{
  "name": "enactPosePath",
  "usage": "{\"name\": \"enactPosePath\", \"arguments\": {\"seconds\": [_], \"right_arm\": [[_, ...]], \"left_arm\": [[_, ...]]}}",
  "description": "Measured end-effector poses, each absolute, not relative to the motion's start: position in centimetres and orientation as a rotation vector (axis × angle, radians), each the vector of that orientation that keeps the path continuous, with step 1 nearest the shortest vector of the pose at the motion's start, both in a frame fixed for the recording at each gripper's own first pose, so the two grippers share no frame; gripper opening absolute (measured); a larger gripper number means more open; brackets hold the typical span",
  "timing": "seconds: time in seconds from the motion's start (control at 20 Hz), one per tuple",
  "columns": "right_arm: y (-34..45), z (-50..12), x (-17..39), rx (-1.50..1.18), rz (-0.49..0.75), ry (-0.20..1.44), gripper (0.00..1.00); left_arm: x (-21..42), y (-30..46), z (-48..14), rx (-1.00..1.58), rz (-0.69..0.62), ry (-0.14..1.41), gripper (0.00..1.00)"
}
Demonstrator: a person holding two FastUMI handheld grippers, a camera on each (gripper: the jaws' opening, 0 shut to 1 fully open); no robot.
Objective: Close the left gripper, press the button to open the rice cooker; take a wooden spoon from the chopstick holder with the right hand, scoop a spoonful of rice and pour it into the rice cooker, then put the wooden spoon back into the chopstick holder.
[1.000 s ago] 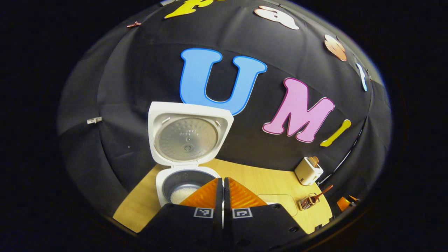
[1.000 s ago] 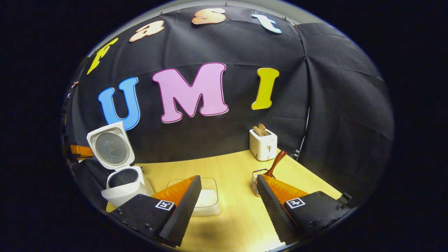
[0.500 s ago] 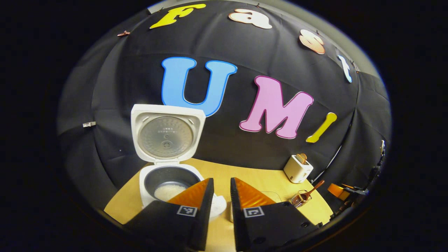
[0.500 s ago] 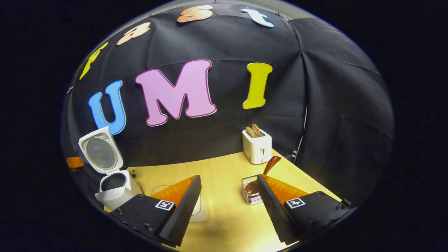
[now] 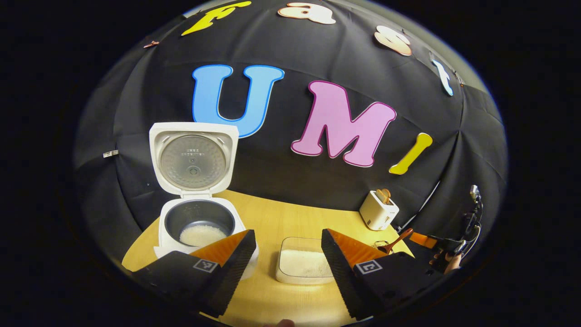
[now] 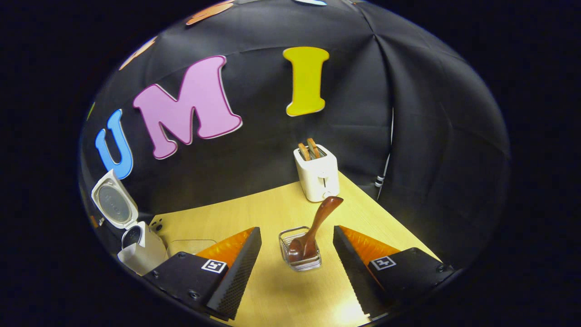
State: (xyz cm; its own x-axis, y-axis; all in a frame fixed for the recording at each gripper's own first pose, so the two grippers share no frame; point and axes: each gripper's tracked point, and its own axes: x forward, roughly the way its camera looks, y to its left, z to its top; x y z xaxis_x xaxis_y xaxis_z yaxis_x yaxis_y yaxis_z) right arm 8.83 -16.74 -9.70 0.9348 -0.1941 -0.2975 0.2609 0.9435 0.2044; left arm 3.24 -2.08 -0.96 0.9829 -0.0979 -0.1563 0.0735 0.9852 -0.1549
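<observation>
Right hand-held gripper [image 6: 297, 254] released, fingers astride wooden spoon [image 6: 313, 229] leaning in chopstick holder [image 6: 300, 256] | left hand-held gripper [image 5: 286, 254] released near open rice cooker [image 5: 195, 218] | risk: off-centre pinch on slanted handle could tip the holder on counter [image 6: 254, 209]

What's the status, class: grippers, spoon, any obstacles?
Left gripper open, holding nothing. Right gripper open, lined up on wooden spoon standing in chopstick holder. Rice cooker lid up. Nothing between fingers and spoon.
</observation>
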Motion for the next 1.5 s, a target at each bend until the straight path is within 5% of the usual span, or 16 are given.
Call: {"name": "enactPosePath", "arguments": {"seconds": [0.9, 1.1, 1.25, 1.35, 1.4, 1.45, 1.5], "right_arm": [[-22.3, -18.5, 21.1, 0.468, -0.214, 0.389, 0.95], [-20.9, -19.1, 22.1, 0.479, -0.158, 0.421, 0.75], [-20.5, -19.5, 22.0, 0.478, -0.149, 0.448, 0.15], [-20.0, -19.1, 21.2, 0.488, -0.134, 0.464, 0.13], [-19.9, -19.2, 21.2, 0.485, -0.125, 0.470, 0.26], [-19.8, -19.3, 21.2, 0.475, -0.124, 0.468, 0.13], [-19.7, -19.1, 21.1, 0.457, -0.123, 0.465, 0.12]], "left_arm": [[1.2, -5.0, -3.1, -0.004, 0.048, 0.240, 0.94], [1.1, -5.2, -3.8, -0.019, 0.052, 0.258, 0.94], [1.0, -5.4, -3.7, -0.015, 0.045, 0.254, 0.94], [0.8, -5.5, -3.8, -0.004, 0.043, 0.252, 0.94], [0.7, -5.3, -3.8, 0.000, 0.047, 0.251, 0.94], [0.5, -5.1, -3.8, 0.001, 0.053, 0.251, 0.94], [0.3, -5.0, -3.7, -0.004, 0.058, 0.247, 0.94]]}}
